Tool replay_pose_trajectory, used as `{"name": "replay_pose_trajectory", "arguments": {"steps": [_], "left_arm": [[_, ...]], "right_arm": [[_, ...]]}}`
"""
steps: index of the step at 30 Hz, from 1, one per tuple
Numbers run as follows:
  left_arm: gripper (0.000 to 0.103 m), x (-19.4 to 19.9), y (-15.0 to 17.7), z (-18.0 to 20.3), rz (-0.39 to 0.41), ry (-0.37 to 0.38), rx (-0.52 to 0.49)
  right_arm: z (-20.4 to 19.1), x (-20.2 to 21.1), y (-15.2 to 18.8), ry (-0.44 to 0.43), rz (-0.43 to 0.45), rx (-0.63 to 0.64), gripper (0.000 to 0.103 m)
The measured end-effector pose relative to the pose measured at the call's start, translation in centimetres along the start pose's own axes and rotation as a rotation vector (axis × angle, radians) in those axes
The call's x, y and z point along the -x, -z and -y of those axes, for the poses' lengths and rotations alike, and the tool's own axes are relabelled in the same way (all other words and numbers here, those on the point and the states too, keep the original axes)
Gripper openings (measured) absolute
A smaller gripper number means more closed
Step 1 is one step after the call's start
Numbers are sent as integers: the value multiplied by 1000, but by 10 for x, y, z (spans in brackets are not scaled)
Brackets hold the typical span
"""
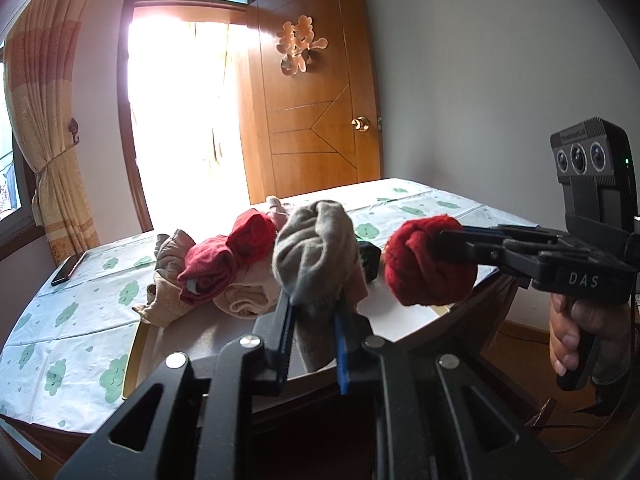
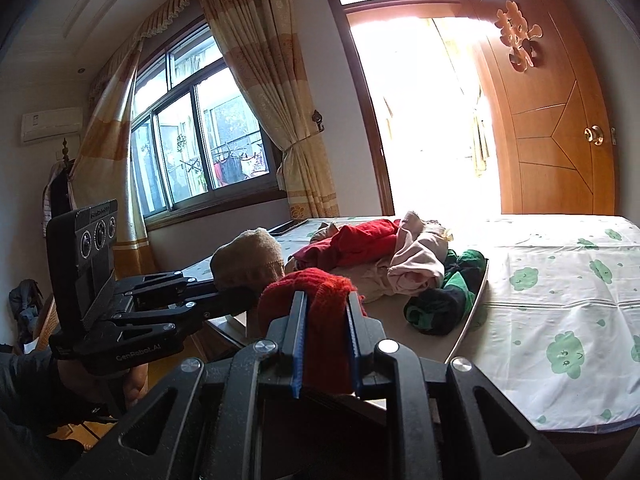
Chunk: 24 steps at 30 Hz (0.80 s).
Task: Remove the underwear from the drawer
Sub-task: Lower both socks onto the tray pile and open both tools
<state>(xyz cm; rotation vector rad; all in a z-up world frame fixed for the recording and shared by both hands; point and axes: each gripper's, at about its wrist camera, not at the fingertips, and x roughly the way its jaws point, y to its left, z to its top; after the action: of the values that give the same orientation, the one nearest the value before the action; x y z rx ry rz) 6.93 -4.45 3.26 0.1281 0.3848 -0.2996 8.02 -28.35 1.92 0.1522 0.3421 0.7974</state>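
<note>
- We note the bed (image 1: pixel 420 204) under its cloud-print sheet, with a pile of clothes (image 1: pixel 208 276) at its near edge.
- Left tool (image 1: pixel 316 300) is clenched on a grey bundle (image 1: pixel 316 248); right tool (image 2: pixel 326 308) grips a red bundle (image 2: pixel 316 292), at 3 o'clock of the grey.
- We judge the carry step in hand; next, set both on the pile at 10 o'clock and release.

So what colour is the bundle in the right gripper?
Red bundle, seen best in the right wrist view.
</note>
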Motion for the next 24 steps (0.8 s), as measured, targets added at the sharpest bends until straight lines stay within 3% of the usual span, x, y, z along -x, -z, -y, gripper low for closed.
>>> {"name": "replay_pose_trajectory", "arguments": {"steps": [24], "left_arm": [[15,-88,-15,-3,-185,4,33]], "right_arm": [[42,-47,-4,99,-99,-58,19]]}}
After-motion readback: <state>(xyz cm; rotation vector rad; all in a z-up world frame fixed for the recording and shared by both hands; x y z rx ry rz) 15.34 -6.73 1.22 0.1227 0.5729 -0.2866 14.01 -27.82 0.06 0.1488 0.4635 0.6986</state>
